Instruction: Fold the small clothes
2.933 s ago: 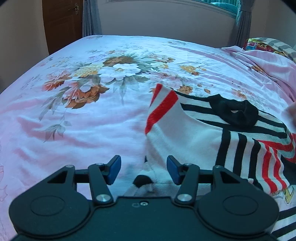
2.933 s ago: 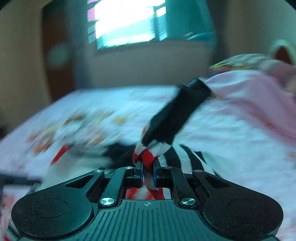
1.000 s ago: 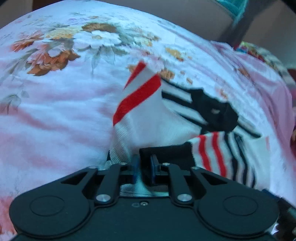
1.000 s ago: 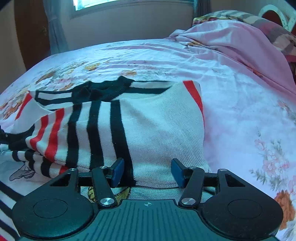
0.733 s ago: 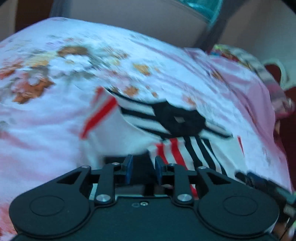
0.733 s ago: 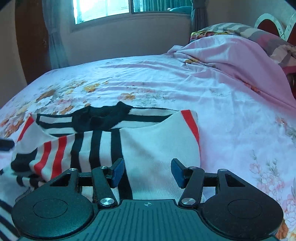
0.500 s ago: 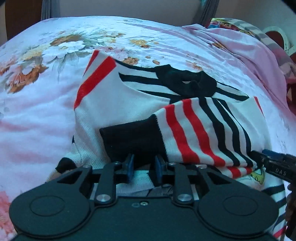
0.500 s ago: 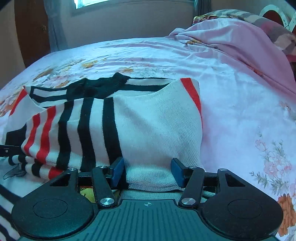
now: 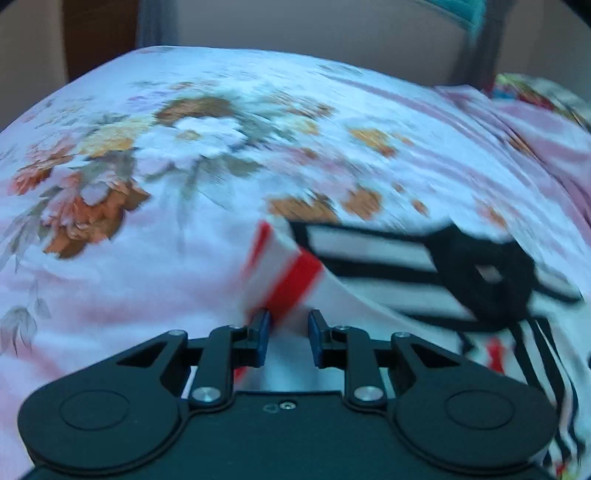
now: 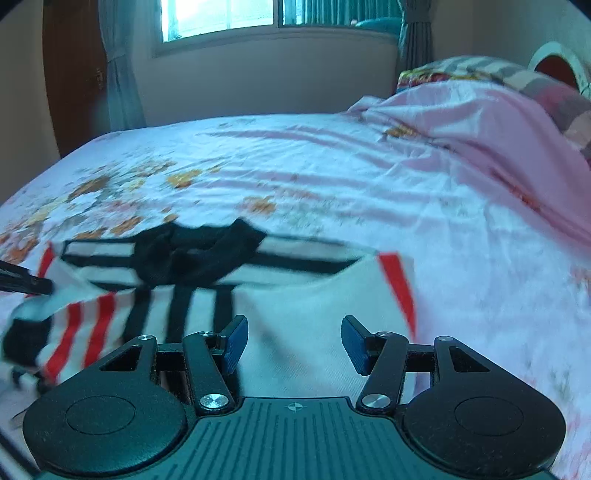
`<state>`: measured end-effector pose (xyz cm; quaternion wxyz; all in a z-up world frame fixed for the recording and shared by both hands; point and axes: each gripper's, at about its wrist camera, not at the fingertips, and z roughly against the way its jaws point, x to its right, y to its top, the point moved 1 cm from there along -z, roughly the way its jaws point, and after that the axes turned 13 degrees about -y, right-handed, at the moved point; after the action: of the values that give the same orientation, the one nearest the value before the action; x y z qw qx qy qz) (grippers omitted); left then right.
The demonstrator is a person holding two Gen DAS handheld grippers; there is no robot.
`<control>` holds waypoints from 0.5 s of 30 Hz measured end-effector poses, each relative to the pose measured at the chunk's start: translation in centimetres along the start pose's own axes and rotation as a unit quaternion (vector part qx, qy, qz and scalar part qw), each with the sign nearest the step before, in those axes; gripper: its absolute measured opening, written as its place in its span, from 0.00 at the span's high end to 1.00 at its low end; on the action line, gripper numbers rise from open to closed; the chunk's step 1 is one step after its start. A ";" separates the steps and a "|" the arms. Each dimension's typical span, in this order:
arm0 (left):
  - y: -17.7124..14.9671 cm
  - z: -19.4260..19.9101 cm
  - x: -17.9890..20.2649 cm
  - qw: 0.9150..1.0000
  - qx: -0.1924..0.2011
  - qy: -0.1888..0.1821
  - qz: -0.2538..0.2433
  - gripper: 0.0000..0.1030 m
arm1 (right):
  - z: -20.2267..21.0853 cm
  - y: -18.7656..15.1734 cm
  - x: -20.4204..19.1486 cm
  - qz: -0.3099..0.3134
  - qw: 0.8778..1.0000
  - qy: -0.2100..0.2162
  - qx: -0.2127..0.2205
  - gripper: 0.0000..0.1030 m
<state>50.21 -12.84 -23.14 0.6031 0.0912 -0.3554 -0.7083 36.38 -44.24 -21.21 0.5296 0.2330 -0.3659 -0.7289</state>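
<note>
Your left gripper (image 9: 289, 341) sat low over the near left edge of the striped sweater (image 9: 388, 295), its blue pads standing a little apart. The jaws had just been opening, and the white knit with its red band showed in the gap between them, but the pads did not press on it, so that tool had let go. The left view was smeared, so finer detail of the cloth there could not be made out.

Your right gripper (image 10: 293, 343) hovered with its jaws spread wide over the plain white panel of the sweater (image 10: 306, 306), gripping nothing.

The sweater lay on the pink floral bedsheet (image 10: 332, 173), partly folded: a sleeve with red and black stripes (image 10: 92, 325) was laid across the body toward the left, and the black collar (image 10: 199, 251) rested at the far edge. A red band (image 10: 399, 284) marked the right side of the garment. In the right view, the tip of your left tool reached in from the left margin beside the folded sleeve.

A rumpled pink blanket (image 10: 480, 140) was bunched at the far right of the bed, and a window (image 10: 221, 14) with curtains stood behind it.
</note>
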 end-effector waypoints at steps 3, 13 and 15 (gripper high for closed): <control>0.8 -0.3 -1.2 0.999 0.014 0.028 0.013 0.69 | -2.5 0.4 0.9 -0.007 0.999 -0.028 -0.013 0.46; -0.9 2.9 -0.3 1.000 0.020 0.014 0.008 0.71 | -1.5 -0.4 2.5 -0.036 0.998 -0.014 -0.044 0.44; -2.2 4.4 0.8 1.000 0.019 0.001 -0.012 0.70 | 0.6 -0.8 2.0 -0.025 0.999 -0.011 -0.034 0.44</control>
<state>45.80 -11.79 -21.00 0.5932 0.1075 -0.3666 -0.7086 34.83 -45.82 -21.33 0.5150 0.2163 -0.3408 -0.7562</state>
